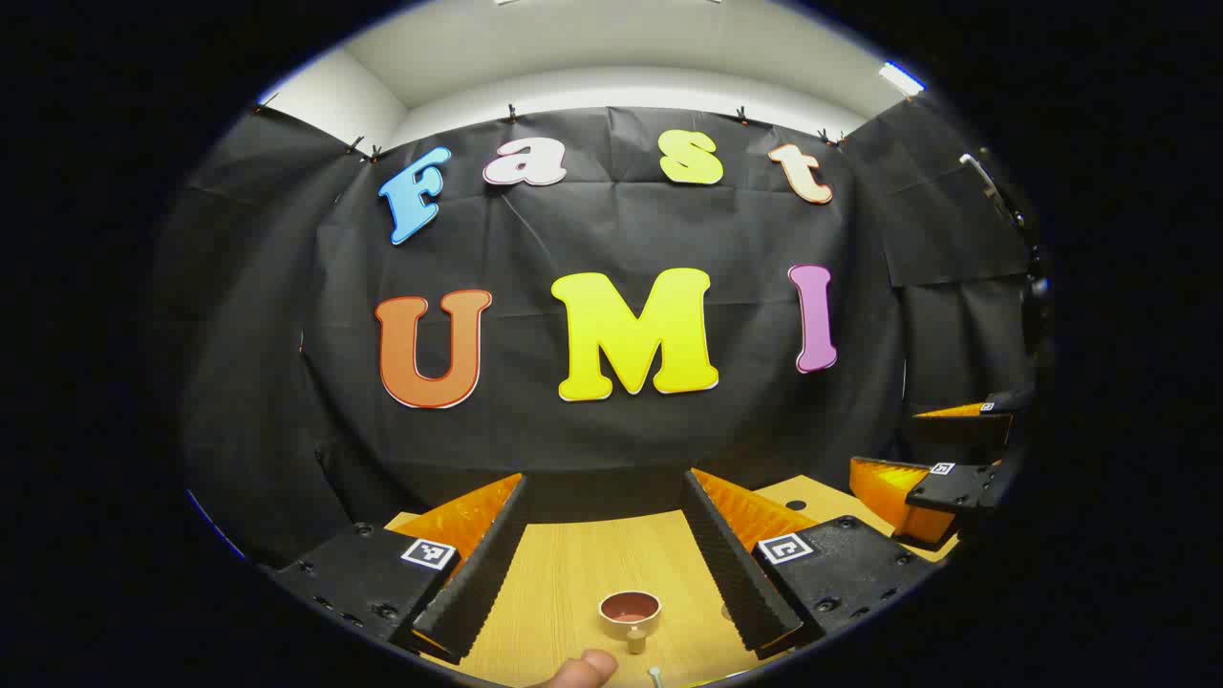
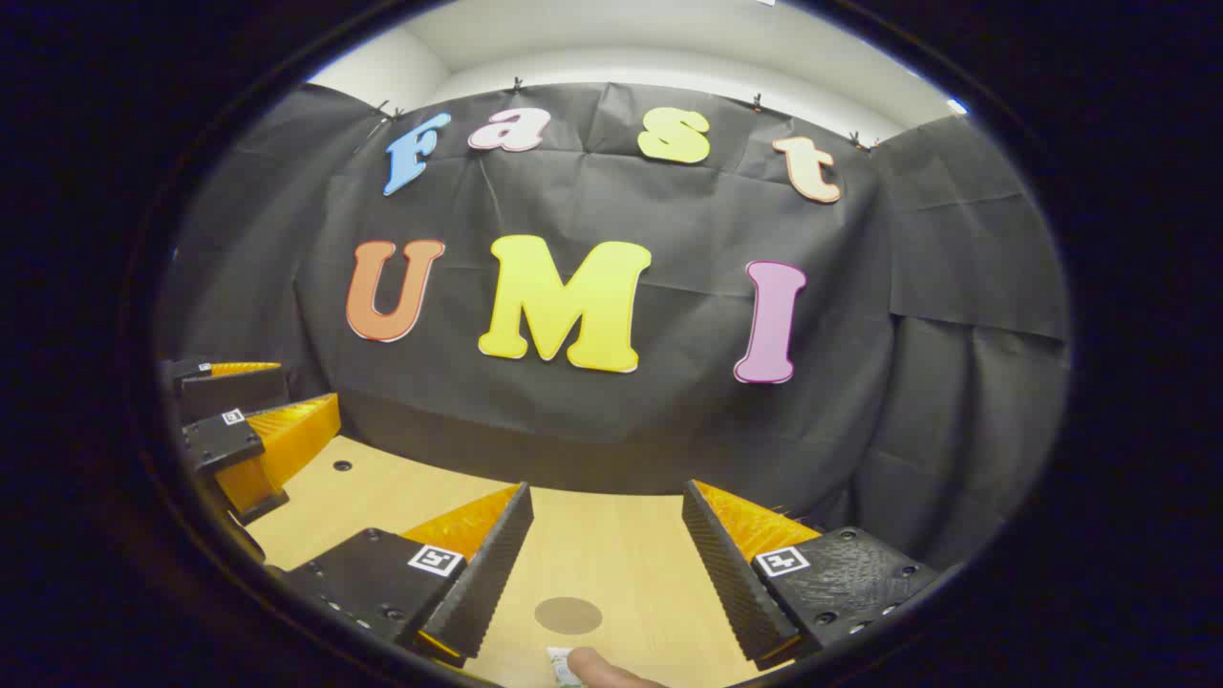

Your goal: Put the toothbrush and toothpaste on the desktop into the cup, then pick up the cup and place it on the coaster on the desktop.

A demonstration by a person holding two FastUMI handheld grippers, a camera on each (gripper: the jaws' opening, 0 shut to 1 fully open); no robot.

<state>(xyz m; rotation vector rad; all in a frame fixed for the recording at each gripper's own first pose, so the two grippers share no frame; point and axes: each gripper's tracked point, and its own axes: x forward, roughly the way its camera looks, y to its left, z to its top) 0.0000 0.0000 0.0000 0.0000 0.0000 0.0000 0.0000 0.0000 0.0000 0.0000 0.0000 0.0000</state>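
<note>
A: Left gripper view: where's the cup (image 1: 630, 612)?
B: On the desktop (image 1: 564, 573), between the left gripper (image 1: 605, 554) fingers, jaws wide. The toothbrush (image 1: 655, 676) tip lies just beside the cup.
A: And the coaster (image 2: 568, 614)?
B: Between the wide-open right gripper (image 2: 606, 559) fingers; the toothpaste (image 2: 562, 665) lies just nearer than the coaster.

In the left gripper view, the left hand-held gripper (image 1: 607, 559) has its fingers spread wide, and between them lies bare worktop (image 1: 564, 573) up to the far edge at the black cloth wall. The cup (image 1: 630, 610) stands in that lane, near the bottom. The right hand-held gripper (image 1: 941, 459) hangs over the far right corner, well apart.

In the right gripper view, the coaster (image 2: 568, 614) lies flat between the spread fingers, with open wood beyond it.
</note>
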